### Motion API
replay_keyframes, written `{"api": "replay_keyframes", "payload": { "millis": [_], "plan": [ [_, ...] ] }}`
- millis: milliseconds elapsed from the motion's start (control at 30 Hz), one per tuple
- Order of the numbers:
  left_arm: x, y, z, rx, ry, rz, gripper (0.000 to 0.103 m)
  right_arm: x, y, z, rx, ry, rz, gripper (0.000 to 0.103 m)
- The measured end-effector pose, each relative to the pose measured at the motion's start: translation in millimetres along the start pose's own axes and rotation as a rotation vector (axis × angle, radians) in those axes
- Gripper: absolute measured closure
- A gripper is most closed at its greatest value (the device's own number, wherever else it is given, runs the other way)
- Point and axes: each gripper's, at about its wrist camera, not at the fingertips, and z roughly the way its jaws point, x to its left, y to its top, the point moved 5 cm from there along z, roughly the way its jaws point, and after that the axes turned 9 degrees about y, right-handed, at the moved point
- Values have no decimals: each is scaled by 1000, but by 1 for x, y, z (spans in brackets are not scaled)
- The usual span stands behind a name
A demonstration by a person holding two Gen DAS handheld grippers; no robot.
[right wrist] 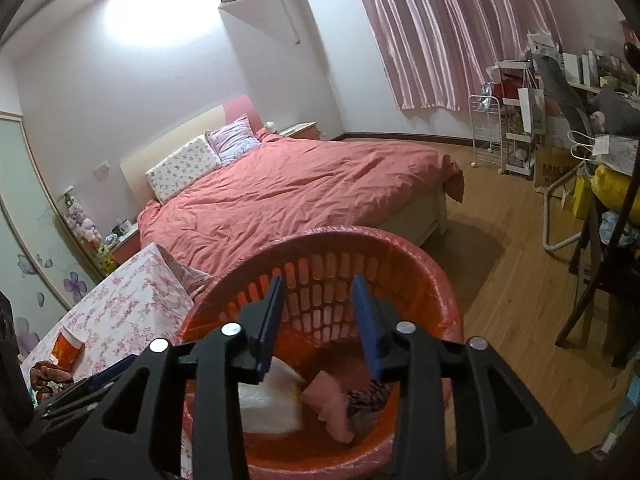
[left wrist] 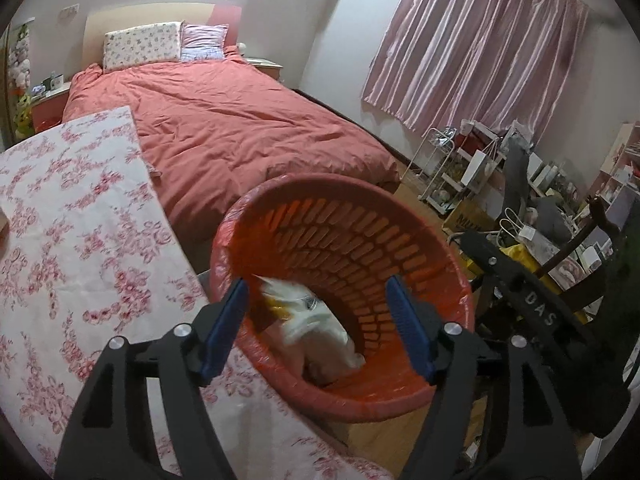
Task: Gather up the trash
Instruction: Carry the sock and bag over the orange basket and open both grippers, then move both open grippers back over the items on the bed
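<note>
Both tongs empty over the red bin, trash just dropped in

Nearest, the left tongs (left wrist: 316, 324) stand wide and the right tongs (right wrist: 318, 322) part-open, with nothing gripped between either pair; both hang over the mouth of the one red slatted bin (left wrist: 400, 248), which sits against the edge of the floral-clothed table (left wrist: 80, 240). In the bin lie, as far as I can count, three pieces: a white plastic wrapper (right wrist: 272, 400), a pink scrap (right wrist: 332, 408) and a dark patterned bit (right wrist: 368, 400). The drop-off step looks finished; next, I judge, the tongs must swing back to the table, where one orange cup (right wrist: 69, 350) lies on its side and a crumpled striped item (right wrist: 50, 374) waits beside it. Beyond stands one bed (right wrist: 304, 196) with two pillows.
</note>
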Motion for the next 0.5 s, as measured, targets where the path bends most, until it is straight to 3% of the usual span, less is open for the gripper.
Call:
{"api": "replay_keyframes", "payload": {
  "millis": [200,500],
  "plan": [
    [23,-4,-24,-24,68,-3,32,1,6,-2,11,-7,-18,65],
    [84,-22,-74,-46,182,-71,31,43,1,-12,36,48,-76,65]
  ]
}}
